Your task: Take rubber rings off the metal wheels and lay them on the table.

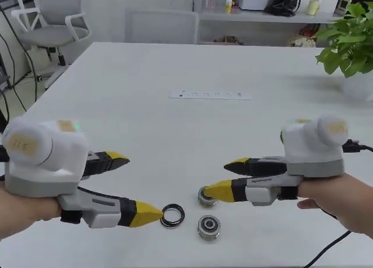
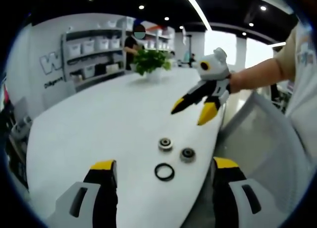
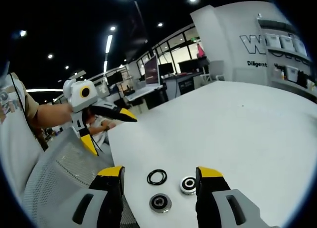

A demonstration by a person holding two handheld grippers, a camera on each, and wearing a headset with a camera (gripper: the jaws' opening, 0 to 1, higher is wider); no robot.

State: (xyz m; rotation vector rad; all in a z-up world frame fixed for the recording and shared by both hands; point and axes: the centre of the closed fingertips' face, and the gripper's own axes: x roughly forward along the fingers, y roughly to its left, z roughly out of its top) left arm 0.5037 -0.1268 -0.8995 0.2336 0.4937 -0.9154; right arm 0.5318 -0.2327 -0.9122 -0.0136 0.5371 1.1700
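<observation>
Since both grippers hang released, with nothing between their jaws, the trouble we foresee lies in the next grasp. The left gripper point(image 1: 135, 186) sits at the lower left of the head view with its jaws spread, its lower tip just beside the loose rubber ring point(image 1: 172, 215). The right gripper point(image 1: 224, 177) sits at the lower right, jaws likewise apart. Its lower tip is at the silver wheel point(image 1: 204, 199), and we cannot tell whether it touches.

All the task's things lie together at the bottom centre of the head view. The left gripper view puts them near the edge of the tabletop point(image 1: 175, 64), so a nudged wheel could roll or slide off that edge. We judge that smooth round metal may slip out of a pinch taken off-centre. A ring stretched over a rim may spring away once it comes free. A careless sweep of the left gripper could also drag the ring that already lies flat.

We count two metal wheels, one loose ring and two grippers. The dark-rimmed wheel point(image 1: 208, 226), lowest in the head view, has a black band round it. We therefore judge that its ring is not yet off and that one removal is left.
</observation>
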